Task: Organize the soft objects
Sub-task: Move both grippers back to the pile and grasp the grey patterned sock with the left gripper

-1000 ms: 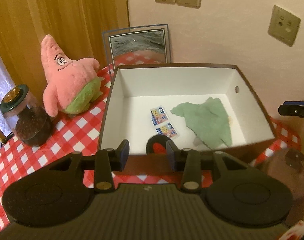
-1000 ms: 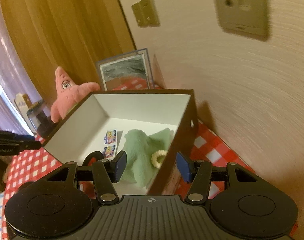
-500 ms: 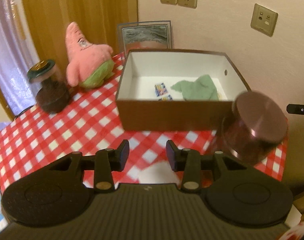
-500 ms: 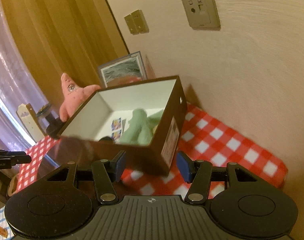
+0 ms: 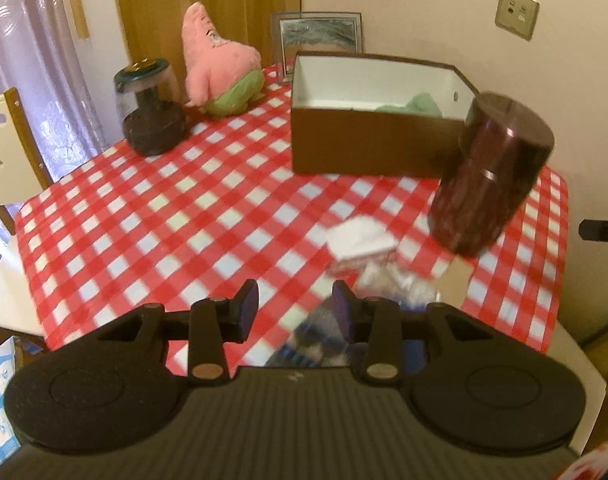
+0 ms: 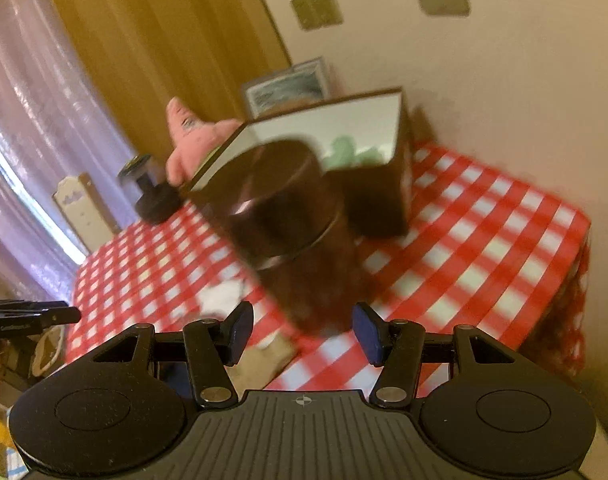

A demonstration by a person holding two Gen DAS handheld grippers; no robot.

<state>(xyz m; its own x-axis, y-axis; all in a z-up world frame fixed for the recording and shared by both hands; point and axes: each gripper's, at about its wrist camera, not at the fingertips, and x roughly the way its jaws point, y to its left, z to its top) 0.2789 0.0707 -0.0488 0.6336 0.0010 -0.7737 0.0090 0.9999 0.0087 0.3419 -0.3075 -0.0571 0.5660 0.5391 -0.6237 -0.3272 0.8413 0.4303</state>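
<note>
A pink starfish plush [image 5: 220, 60] leans by the curtain at the back of the checked table [image 5: 176, 216]. It also shows in the right wrist view [image 6: 192, 136]. The brown box [image 5: 367, 148] with a white inside holds a green cloth [image 5: 421, 104], and that cloth [image 6: 347, 150] peeks over the box wall [image 6: 383, 196]. My left gripper [image 5: 295, 308] is open and empty above the near table, with a blue patterned soft item [image 5: 319, 336] under its right finger. My right gripper [image 6: 302, 332] is open and empty, just short of a dark jar [image 6: 288, 216].
The dark brown cylindrical jar [image 5: 491, 172] stands in front of the box's right corner. A glass jar [image 5: 150, 112] with dark contents sits beside the plush. A white packet [image 5: 359, 240] and crumpled wrapping [image 5: 399, 280] lie near my left fingers. A framed picture [image 5: 319, 34] leans on the wall.
Both grippers have drawn back from over the box toward the table's near edge. The dark jar, the white packet and more tablecloth have come into view. Both stay equally open.
</note>
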